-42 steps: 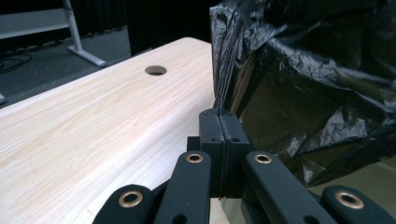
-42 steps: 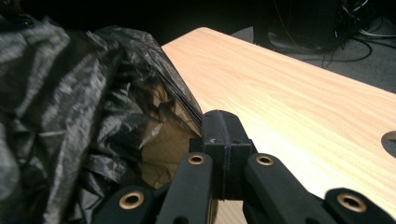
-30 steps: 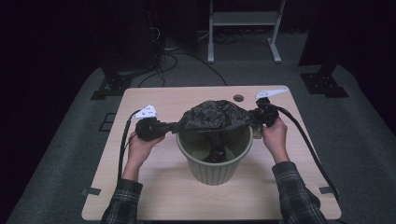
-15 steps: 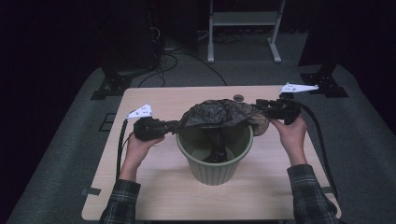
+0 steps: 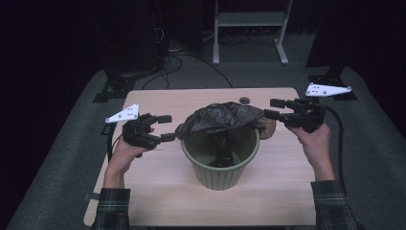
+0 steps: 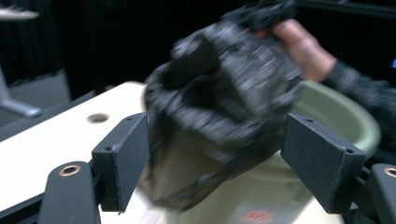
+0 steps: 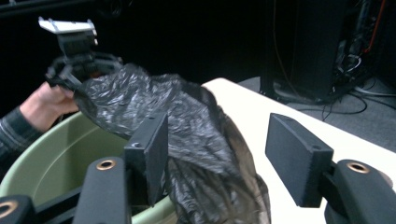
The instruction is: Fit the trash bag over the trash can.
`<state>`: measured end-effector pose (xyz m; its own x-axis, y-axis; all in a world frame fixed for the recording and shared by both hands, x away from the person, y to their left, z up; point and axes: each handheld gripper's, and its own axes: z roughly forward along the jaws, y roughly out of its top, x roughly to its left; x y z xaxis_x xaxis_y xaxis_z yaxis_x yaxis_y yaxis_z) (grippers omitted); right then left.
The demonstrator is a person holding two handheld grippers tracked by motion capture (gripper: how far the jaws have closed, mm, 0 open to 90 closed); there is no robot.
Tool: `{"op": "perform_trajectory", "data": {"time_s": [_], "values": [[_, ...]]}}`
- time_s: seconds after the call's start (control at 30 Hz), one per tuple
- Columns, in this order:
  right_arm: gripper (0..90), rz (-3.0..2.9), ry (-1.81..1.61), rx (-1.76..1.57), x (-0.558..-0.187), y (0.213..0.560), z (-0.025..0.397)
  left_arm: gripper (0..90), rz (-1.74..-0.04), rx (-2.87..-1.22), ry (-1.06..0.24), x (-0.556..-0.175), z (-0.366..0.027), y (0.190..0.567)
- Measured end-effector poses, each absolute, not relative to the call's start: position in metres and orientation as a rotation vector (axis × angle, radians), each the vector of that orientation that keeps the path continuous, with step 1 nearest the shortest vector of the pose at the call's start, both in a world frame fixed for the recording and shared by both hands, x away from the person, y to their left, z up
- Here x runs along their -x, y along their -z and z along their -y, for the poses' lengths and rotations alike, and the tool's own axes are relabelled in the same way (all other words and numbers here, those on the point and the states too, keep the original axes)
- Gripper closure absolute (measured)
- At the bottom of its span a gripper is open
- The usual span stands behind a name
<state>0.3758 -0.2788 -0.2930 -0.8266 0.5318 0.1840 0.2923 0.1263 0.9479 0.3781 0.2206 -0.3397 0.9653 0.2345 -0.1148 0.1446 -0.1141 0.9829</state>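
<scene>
A round, pale green plastic bin (image 5: 220,165) with a rolled rim is standing near the middle of a light wood-grain table (image 5: 158,201). A crinkled, glossy black plastic bag (image 5: 221,117) is draping over the far half of the bin's mouth, its edges spilling past the rim on both left and right sides, and a twisted tail of it is hanging down into the bin's hollow. In the left gripper view the bag (image 6: 224,102) is showing as a blurred, wrinkled dark mass bulging in front of the green rim (image 6: 345,116). In the right gripper view the film (image 7: 187,126) is looking thin and finely creased, lying across the bin's smooth inner wall (image 7: 56,158).

The left gripper (image 5: 163,128) is hovering at the left of the bin, its flat black jaws parted, the bag's left edge sitting just beside their tips and loose between them. The right gripper (image 5: 269,108) is hovering at the right, jaws likewise spread apart, with the bag's right edge close to them and nothing pinched. A small round hole (image 5: 244,100) is showing in the tabletop just beyond the bag.
</scene>
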Motion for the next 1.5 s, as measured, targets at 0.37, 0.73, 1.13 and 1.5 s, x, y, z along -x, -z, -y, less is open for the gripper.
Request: {"op": "perform_trajectory", "data": {"time_s": [0.37,0.73,1.13,1.5], "values": [[47.5,-2.314,-1.725,-0.830,-0.387,0.310,0.265,23.7,-0.215,-1.724,-0.065,-0.371,-0.190,0.333],[89.4,-2.386,-1.712,-0.744,-0.376,0.310,0.262,85.2,-0.218,-1.727,-0.026,-0.372,-0.186,0.333],[88.5,-2.445,-1.750,-0.636,-0.330,0.308,0.262,87.5,-0.233,-1.688,0.054,-0.358,-0.200,0.336],[89.9,-2.491,-1.789,-0.528,-0.278,0.319,0.248,87.5,-0.246,-1.655,0.076,-0.353,-0.211,0.340]]}}
